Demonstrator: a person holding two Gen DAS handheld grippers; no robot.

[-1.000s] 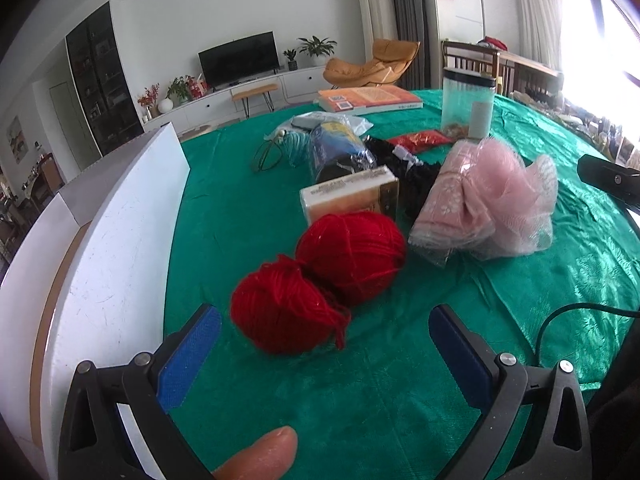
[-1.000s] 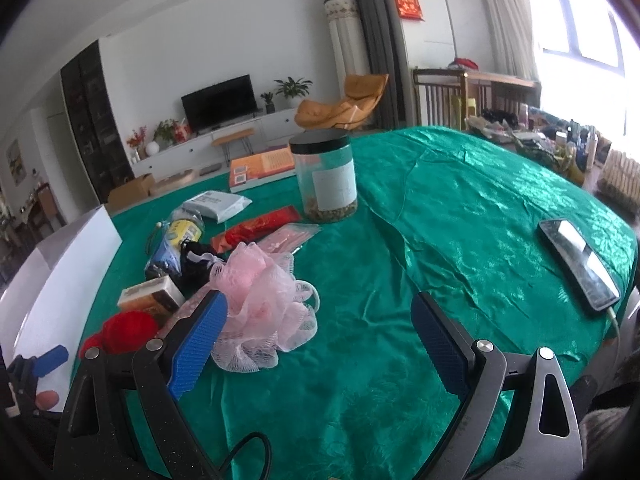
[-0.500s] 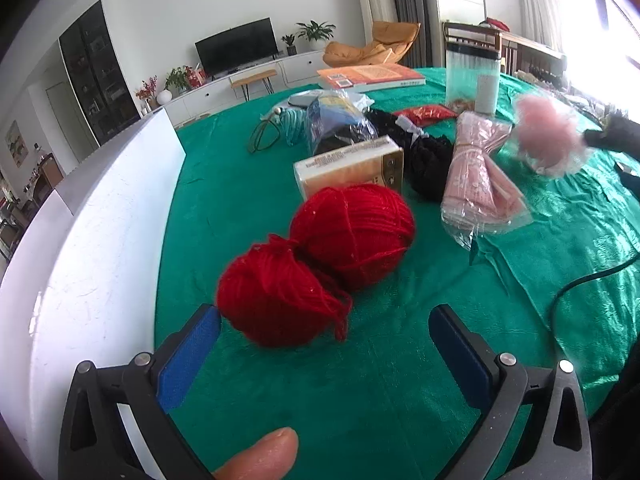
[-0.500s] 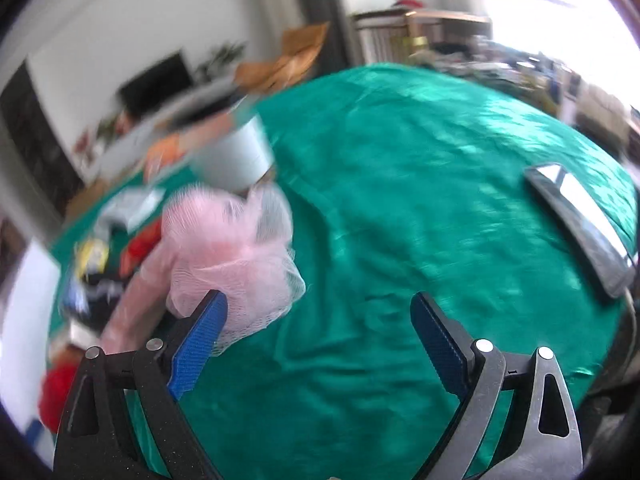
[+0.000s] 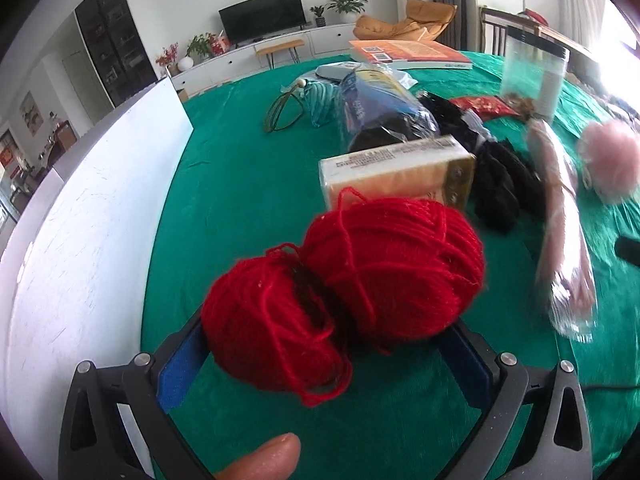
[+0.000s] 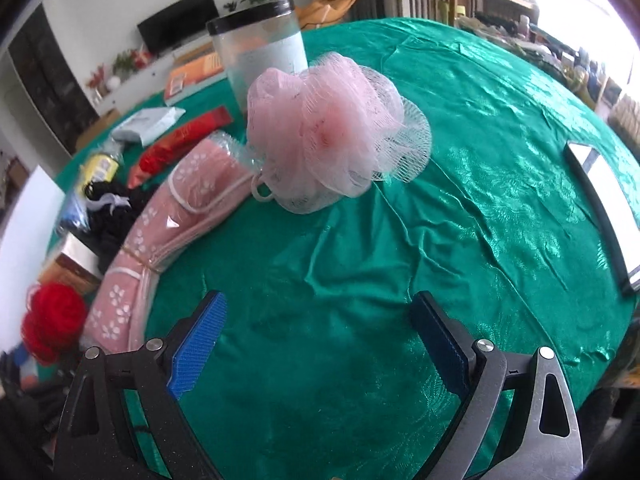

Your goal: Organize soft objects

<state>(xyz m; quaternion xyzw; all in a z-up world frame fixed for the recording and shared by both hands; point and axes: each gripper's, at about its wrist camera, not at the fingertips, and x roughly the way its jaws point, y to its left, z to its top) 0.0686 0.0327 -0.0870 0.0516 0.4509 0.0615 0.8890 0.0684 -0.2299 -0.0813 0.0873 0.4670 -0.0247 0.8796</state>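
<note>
Fingers (image 5: 182, 368) of the left gripper (image 5: 324, 364): spread wide, blue pads flanking 2 red yarn balls (image 5: 348, 292); contact cannot be told. Fingertip (image 5: 264, 458) of the person at bottom edge. White board (image 5: 88, 216) along the left edge of the green tablecloth (image 5: 240, 184). Beyond the yarn: boxed item (image 5: 396, 170), black fabric (image 5: 500, 184), wrapped pink cloth roll (image 5: 560, 216); these crowd the middle of the table.

Right gripper (image 6: 318, 340): fingers (image 6: 196, 344) spread, nothing between them, low over bare cloth. Pink mesh pouf (image 6: 332, 136) ahead, near the table's middle, just beside the roll. Lidded jar (image 6: 260, 52) behind it. Phone (image 6: 604, 204) near the right edge; open cloth between.
</note>
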